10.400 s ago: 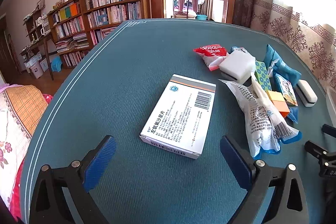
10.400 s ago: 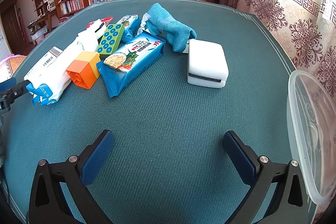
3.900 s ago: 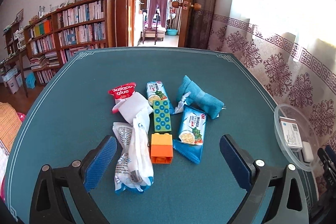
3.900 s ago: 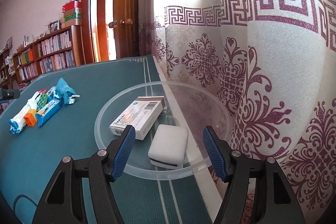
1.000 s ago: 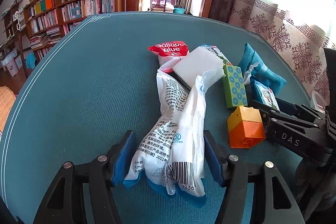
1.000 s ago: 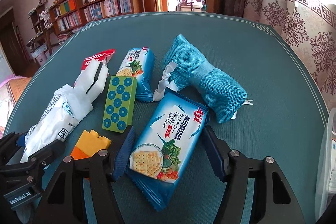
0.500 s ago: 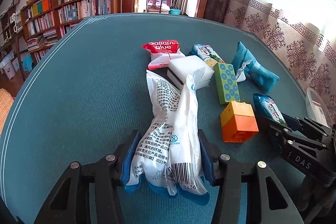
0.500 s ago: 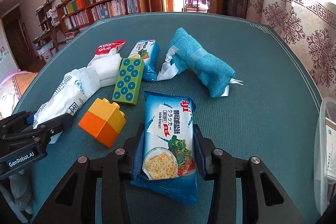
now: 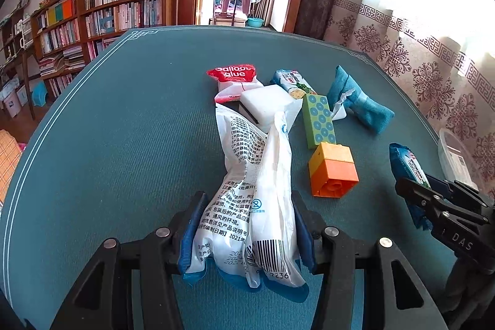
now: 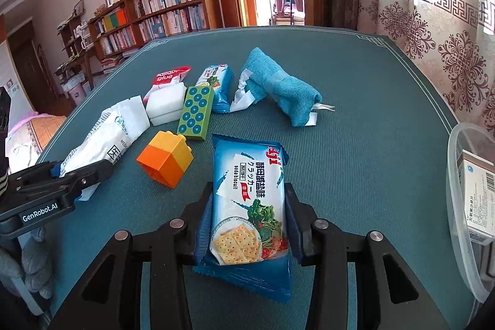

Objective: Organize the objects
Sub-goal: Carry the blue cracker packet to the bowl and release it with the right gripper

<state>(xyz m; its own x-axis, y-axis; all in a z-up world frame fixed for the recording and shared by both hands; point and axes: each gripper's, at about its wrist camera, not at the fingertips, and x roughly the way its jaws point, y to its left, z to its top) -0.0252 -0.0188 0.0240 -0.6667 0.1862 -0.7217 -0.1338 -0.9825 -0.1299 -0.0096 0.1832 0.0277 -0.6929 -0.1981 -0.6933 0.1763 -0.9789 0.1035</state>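
The left gripper pinches the soft white bag near its barcode end. The right gripper clamps the crinkly cracker packet; the tub waits at three o'clock, so squeeze lightly, since the crackers look brittle.

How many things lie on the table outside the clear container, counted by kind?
Cracker packets: 2
Toy blocks: 2
White mask bag: 1
White sponge: 1
Glue packet: 1
Teal cloth roll: 1
Total: 8
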